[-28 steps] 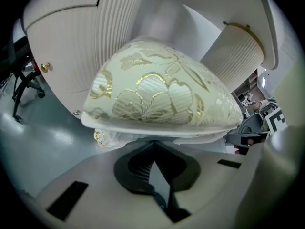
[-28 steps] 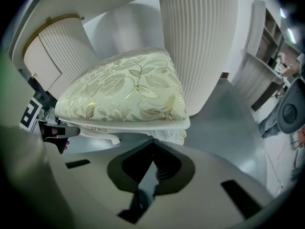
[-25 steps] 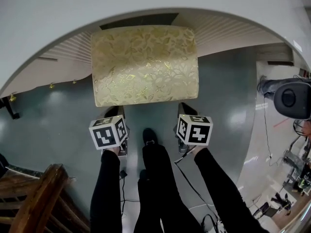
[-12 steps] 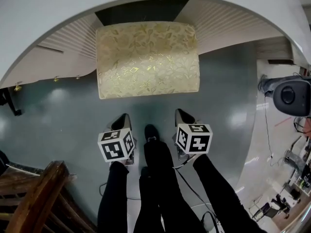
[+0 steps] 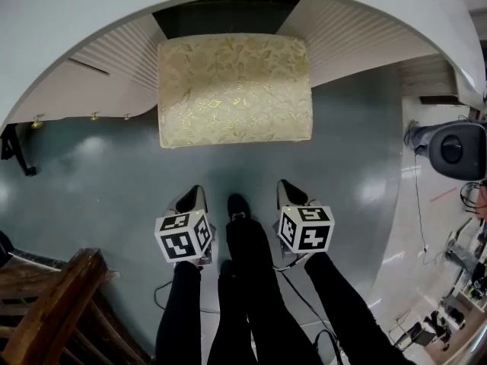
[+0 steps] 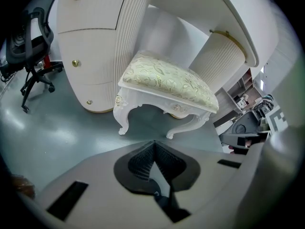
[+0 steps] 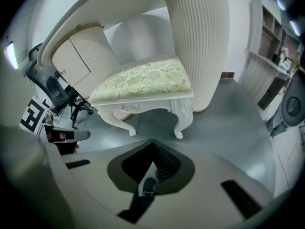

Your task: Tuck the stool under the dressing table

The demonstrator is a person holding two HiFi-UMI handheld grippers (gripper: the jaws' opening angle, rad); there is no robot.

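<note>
Stool (image 5: 234,90) is not in my fingers at this moment. The fingers of my left gripper (image 6: 153,147) are pressed together with nothing between them, and the fingers of my right gripper (image 7: 153,149) are closed on nothing in the same way. Both grippers hang low over the grey floor (image 5: 106,173), one at each side of my legs, and they point toward the stool but are well apart from it, with bare floor in between. Farther out, the stool stands upright on its four curved white legs in the opening between the two ribbed pedestals (image 6: 131,37) of the dressing table (image 5: 84,21). From above, the far edge of the gold-patterned seat lies under the curved rim of the table, while most of the seat shows in front of that rim. So I judge the task is largely done: the stool is lined up with the opening and its back part is inside. If it must go deeper, one more straight push on the near edge is left; I cannot tell how much room remains behind it. A wooden chair (image 5: 57,303) stands near my left side, clear of the path.
</note>
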